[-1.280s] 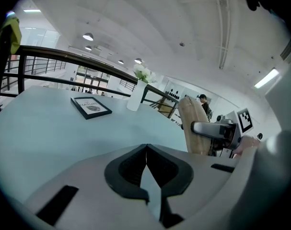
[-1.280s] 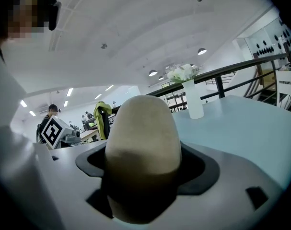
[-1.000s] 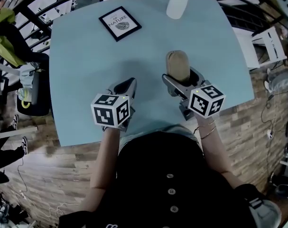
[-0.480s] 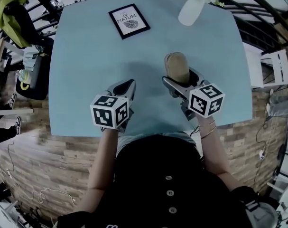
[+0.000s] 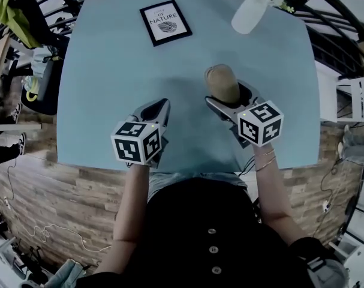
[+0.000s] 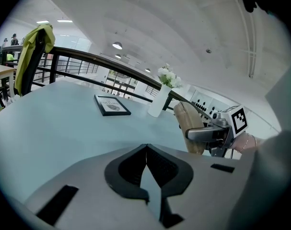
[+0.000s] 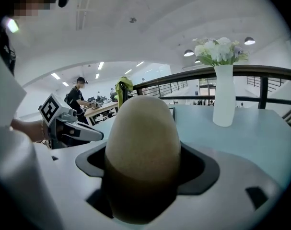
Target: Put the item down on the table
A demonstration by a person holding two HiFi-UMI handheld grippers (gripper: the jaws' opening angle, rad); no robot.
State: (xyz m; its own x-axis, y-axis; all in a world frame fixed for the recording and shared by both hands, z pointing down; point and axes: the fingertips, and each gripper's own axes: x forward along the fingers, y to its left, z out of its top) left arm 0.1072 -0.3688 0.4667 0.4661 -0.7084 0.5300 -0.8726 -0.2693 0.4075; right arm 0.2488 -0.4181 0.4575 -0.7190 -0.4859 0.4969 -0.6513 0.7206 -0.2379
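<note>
Little is changed from the earlier frames: the right gripper [image 5: 229, 98] is held over the near half of the table [image 5: 110, 89], as before, and only the head view's framing is shifted slightly. A tan egg-shaped item [image 5: 222, 83] is pinched between its jaws, standing upright, so the put-down is judged not yet finished. Whether the item's lower end touches the table cannot be told, as it is hidden in every view. The left gripper [image 5: 159, 110] is held just beside it, its jaws pressed together with nothing between them. One item, two grippers, one framed print [image 5: 165, 23] and one white vase [image 5: 249, 14] with flowers are counted, the last two at the table's far edge.
</note>
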